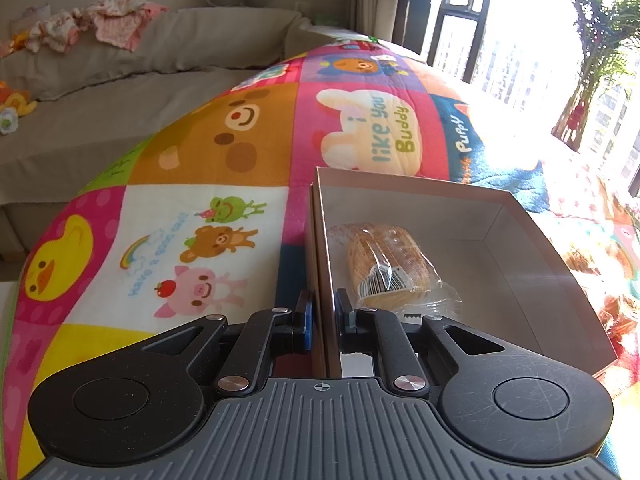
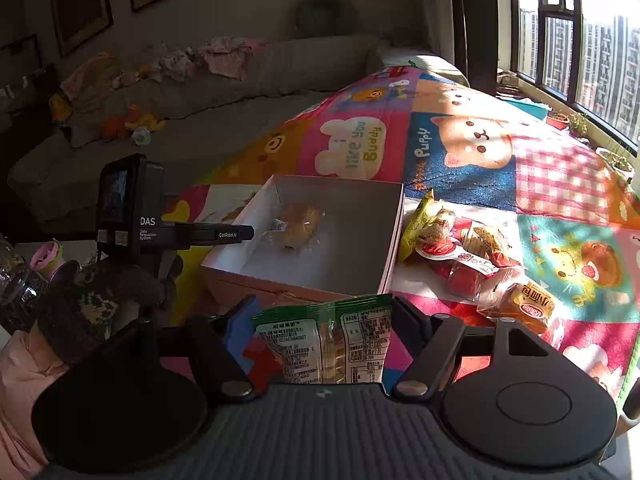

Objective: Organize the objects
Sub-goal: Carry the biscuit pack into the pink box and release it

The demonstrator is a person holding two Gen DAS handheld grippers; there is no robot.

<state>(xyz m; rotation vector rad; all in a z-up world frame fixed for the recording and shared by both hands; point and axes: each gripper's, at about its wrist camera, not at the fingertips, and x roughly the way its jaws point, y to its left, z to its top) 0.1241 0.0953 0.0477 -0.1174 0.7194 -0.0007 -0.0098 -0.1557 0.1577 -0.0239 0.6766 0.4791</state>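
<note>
The open cardboard box sits on a cartoon play mat printed with "i like you Buddy", "Puppy" and "Have a good day", and inside it lies a wrapped bread with a barcode sticker. The left gripper pinches the box's near wall, its jaws nearly together, its camera body reading "DAS Data Acquisition System" (seen from the right wrist). The right gripper clamps a green snack packet just in front of the box, while to the box's right lies a heap of snacks with Chinese lettering too small to read.
</note>
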